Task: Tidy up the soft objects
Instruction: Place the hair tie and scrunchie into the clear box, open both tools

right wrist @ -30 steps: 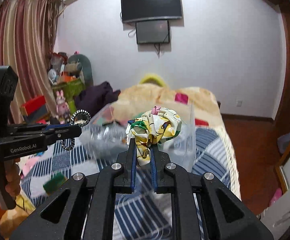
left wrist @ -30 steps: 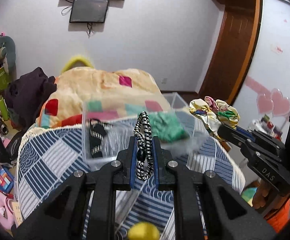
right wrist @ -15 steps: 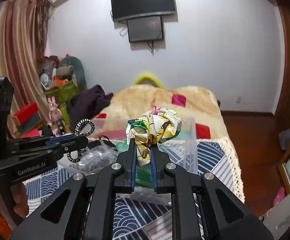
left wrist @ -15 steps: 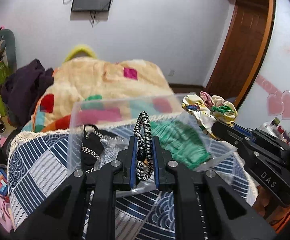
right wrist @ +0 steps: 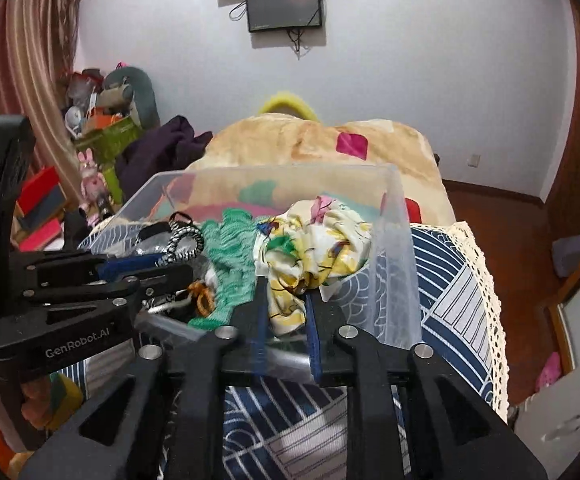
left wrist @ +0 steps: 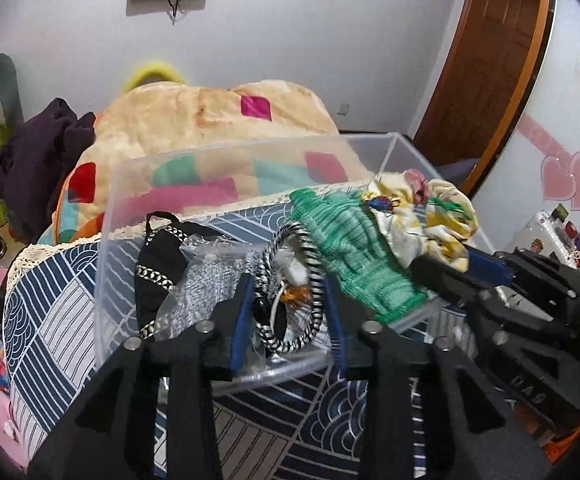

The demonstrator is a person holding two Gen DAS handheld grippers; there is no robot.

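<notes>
Where the clear plastic bin (left wrist: 402, 148) sat on the bed's blue patterned cover (left wrist: 45, 300), its near wall blurred what lay low inside, and several small items there could not be told apart. The left claw (left wrist: 287, 300) stood partly open over the bin's near rim, fingers spread wider than the black-and-white braided hair tie (left wrist: 290, 280) standing between them; whether either finger still touched the tie could not be made out. Just ahead of that claw, inside the bin: a crinkled clear bag of grey stuff (left wrist: 205, 280), a black strap with a pale chain trim (left wrist: 157, 256) to its left, a small orange item (left wrist: 296, 294) mostly hidden behind the tie, and a green knitted piece (left wrist: 354, 248) ahead to the right.

In the right wrist view, the right claw (right wrist: 285, 312) was opened a little at the bin's near-right corner, with the floral fabric scrunchie (right wrist: 314, 240) bunched between and above its fingers; a loose fold hung down in the gap, and grip could not be confirmed. The scrunchie rested against the green knit, inside the bin wall. The left gripper body (right wrist: 69, 292) crossed in from the left of the right claw, hiding part of the bin floor. Beyond both claws, a peach quilt with coloured squares (right wrist: 330, 140) lay heaped on the bed.
</notes>
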